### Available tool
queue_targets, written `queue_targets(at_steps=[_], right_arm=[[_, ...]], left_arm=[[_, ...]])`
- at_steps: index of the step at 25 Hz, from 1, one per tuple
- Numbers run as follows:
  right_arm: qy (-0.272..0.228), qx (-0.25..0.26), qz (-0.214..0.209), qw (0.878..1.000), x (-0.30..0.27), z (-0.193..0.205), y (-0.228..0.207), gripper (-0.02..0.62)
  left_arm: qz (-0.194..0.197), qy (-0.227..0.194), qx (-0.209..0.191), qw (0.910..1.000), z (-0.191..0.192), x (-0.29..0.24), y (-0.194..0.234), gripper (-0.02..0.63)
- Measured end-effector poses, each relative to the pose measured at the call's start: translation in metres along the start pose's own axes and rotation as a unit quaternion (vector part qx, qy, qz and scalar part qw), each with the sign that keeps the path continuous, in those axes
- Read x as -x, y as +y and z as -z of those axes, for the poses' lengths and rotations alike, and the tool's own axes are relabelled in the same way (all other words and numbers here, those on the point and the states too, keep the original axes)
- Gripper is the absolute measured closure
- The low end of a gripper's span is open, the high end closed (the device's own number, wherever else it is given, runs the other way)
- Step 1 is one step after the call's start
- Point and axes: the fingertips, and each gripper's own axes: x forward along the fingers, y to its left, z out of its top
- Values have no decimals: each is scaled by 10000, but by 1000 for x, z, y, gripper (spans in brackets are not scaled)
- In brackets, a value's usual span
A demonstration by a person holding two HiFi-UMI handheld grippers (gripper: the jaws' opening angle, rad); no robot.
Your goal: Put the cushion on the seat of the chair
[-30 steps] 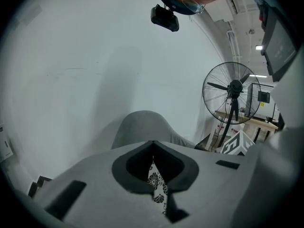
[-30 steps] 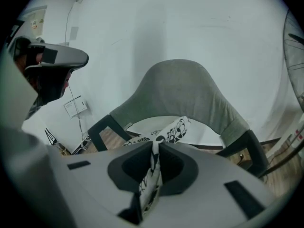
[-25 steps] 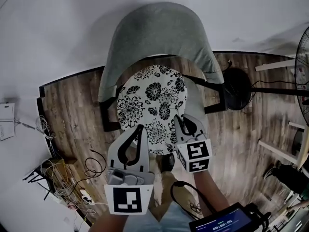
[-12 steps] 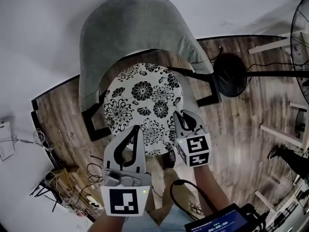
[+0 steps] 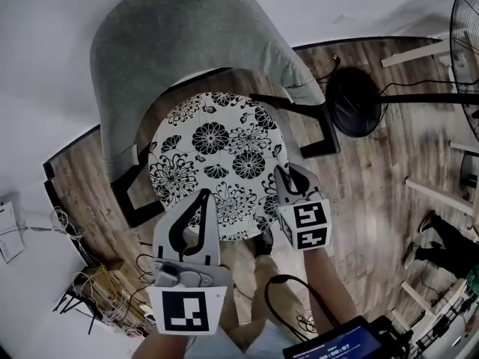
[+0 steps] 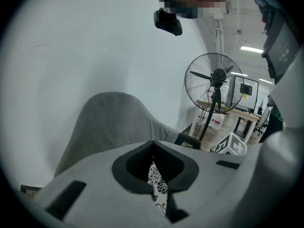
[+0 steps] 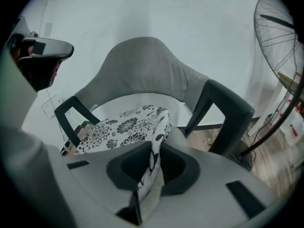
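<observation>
Floral cushion [image 5: 213, 163], lowered since the earlier frames, lies over the chair [image 5: 187, 43] seat [image 7: 178, 136]. Left gripper [image 5: 203, 194] fingers clamp its front edge. Right gripper [image 5: 288, 172] fingers have just been opening, with the edge between them, so release looks near.

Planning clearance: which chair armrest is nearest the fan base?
The armrest at the head view's right; the fan base stands just past it. The other armrest is toward the cables.

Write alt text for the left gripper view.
The left gripper pinches the edge of the floral cushion between closed jaws. Beyond stands the grey chair against a white wall, a pedestal fan to its right.
</observation>
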Motion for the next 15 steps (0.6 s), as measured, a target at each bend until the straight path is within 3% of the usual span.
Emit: queue_targets(at_steps=[15], right_arm=[[278,-290,281,9988,-21,29,-22,538]], left_arm=[[171,54,-81,9998,7,-9,0,597]])
